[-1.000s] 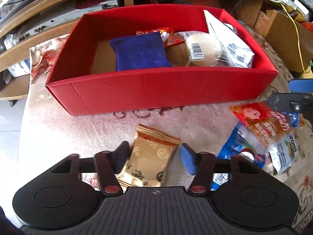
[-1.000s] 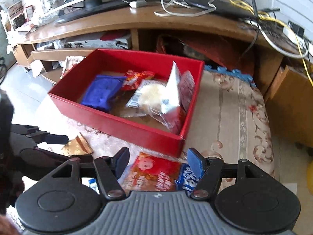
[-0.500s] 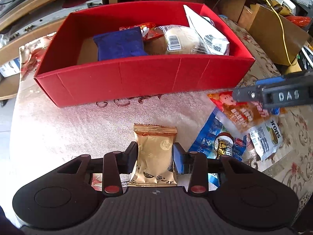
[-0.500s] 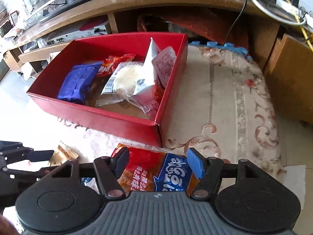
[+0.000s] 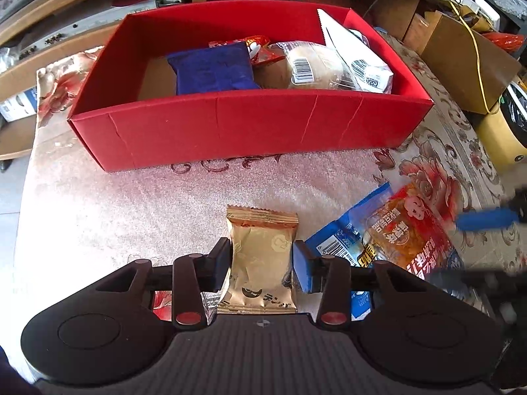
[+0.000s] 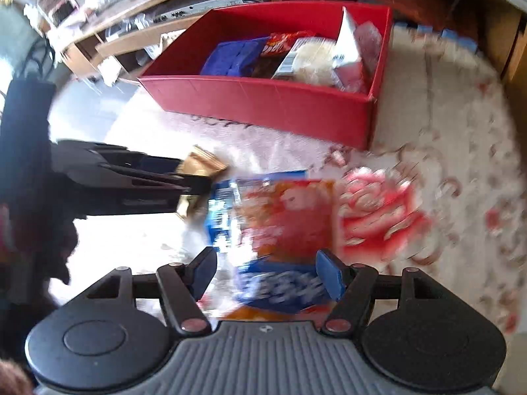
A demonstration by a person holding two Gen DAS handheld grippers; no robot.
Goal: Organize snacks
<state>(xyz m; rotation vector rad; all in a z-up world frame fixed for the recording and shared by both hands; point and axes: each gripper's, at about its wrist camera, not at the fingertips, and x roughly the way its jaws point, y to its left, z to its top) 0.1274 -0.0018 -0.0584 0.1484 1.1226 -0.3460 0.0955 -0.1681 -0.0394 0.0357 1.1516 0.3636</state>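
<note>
Currently my left gripper [image 5: 260,260] has its jaws pressed against both sides of a gold snack packet [image 5: 260,263], having just closed on it; the packet stands in front of the red box [image 5: 250,128], well short of its near wall. Inside the red box I note a blue pouch [image 5: 210,69], a wrapped bun [image 5: 313,65] and a white packet [image 5: 359,59] leaning at its right end. Right of the gold packet, an orange-red snack bag [image 6: 290,220] lies over a blue one [image 5: 336,240]. My right gripper [image 6: 266,273] straddles the orange-red bag, jaws partly open, pads not visibly pressing; the view is blurred.
</note>
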